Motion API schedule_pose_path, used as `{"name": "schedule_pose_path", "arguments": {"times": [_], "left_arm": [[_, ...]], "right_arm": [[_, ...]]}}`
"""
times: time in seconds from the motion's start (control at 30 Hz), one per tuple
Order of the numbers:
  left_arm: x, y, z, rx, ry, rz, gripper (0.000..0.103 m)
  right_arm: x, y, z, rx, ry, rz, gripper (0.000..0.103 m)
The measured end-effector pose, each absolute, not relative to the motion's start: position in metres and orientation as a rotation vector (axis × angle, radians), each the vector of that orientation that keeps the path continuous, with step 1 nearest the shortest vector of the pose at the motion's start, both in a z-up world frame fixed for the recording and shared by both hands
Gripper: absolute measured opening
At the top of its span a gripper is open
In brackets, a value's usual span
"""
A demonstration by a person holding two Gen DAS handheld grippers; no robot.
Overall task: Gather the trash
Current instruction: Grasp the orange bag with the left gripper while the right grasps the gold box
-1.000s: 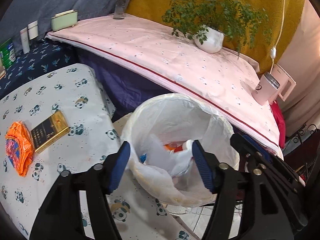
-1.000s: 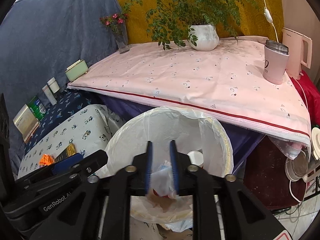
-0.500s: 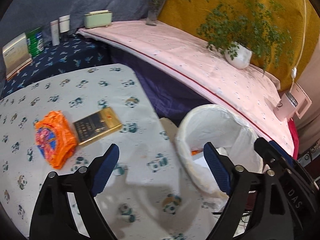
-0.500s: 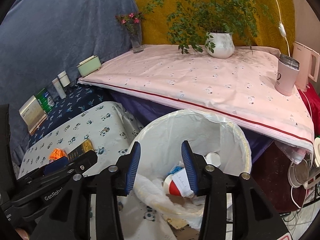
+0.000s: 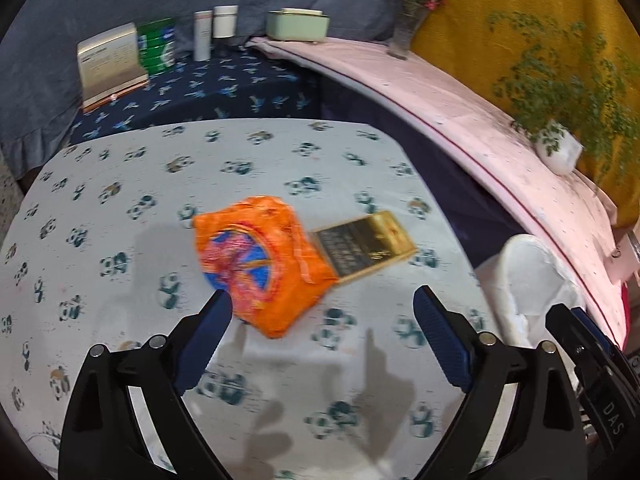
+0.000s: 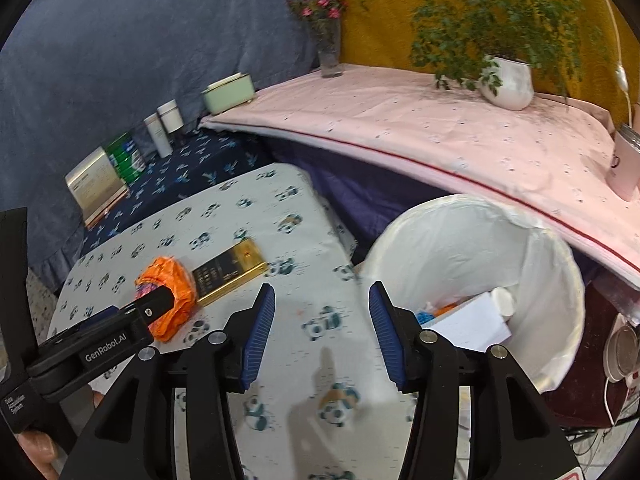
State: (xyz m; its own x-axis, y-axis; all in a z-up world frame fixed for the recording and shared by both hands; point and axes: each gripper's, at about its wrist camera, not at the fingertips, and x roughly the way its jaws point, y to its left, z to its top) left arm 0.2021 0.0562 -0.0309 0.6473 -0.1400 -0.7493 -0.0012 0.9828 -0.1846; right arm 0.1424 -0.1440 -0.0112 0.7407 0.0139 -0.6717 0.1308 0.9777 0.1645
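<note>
- The left gripper (image 5: 322, 320) hangs over the panda-print bench (image 5: 120, 184); its fingers (image 5: 436, 332) stand wide apart and have just been opening, with only bare cloth between the tips. One tip sits just beside the near edge of the crumpled orange wrapper (image 5: 264, 268); whether it touches is unclear.
- The right gripper (image 6: 322, 332) hovers over the bench's right edge; its fingers (image 6: 260, 332) are partly spread, have just been opening, and hold nothing.
- The white-lined trash bin (image 6: 452, 240) stands just off the bench's right edge. Inside it lie a white paper or carton, a small white cap-like piece and orange and blue scraps; the bottom is hidden behind the right gripper's finger.
- The wrapper lies mid-bench, overlapping one end of a gold and black box (image 5: 364, 244). In the right wrist view the left gripper's body covers part of the wrapper.
- Open cloth lies all round these two things; the near strip carries only the grippers' shadows.
- Farther back, a dark blue patterned shelf (image 5: 224, 84) holds an upright card, a green pack and two white bottles, blurred.
- The pink-covered bench (image 6: 420, 136) beyond carries a pale green box, a flower vase, a potted plant (image 6: 508, 80) and a pink cup cut off at the frame edge.
</note>
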Motion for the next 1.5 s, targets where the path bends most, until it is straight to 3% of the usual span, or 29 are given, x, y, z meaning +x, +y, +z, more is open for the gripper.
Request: {"name": "schedule_pose_path", "arguments": {"times": [0.5,0.53,0.57,0.77,0.87,1.03,1.23,1.4,1.5], "left_arm": [[0.256,0.122,-0.076,-0.17,0.935,0.0,0.085],[0.259,0.122,-0.079,-0.175,0.947,-0.009,0.08],[0.262,0.123,-0.083,-0.181,0.964,-0.029,0.067],[0.269,0.121,-0.088,-0.153,0.976,-0.084,0.029],[0.271,0.127,-0.082,-0.16,0.948,-0.072,0.02],[0.281,0.143,-0.073,-0.163,0.908,0.012,0.019],[0.291,0.157,-0.076,-0.204,0.922,0.017,0.019],[0.291,0.161,-0.081,-0.214,0.93,0.006,0.019],[0.29,0.162,-0.083,-0.214,0.932,0.005,0.019]], "right_arm": [[0.209,-0.071,-0.053,0.227,0.859,0.04,0.051],[0.214,-0.067,-0.056,0.229,0.866,0.043,0.052],[0.22,-0.063,-0.061,0.233,0.876,0.046,0.053],[0.246,-0.051,-0.08,0.239,0.914,0.033,0.056],[0.257,-0.047,-0.087,0.259,0.93,0.026,0.058],[0.274,-0.041,-0.089,0.274,0.919,-0.019,0.074],[0.293,-0.022,-0.092,0.262,0.913,-0.073,0.083],[0.301,-0.001,-0.1,0.147,0.909,-0.135,0.084],[0.299,0.003,-0.102,0.093,0.91,-0.157,0.077]]}}
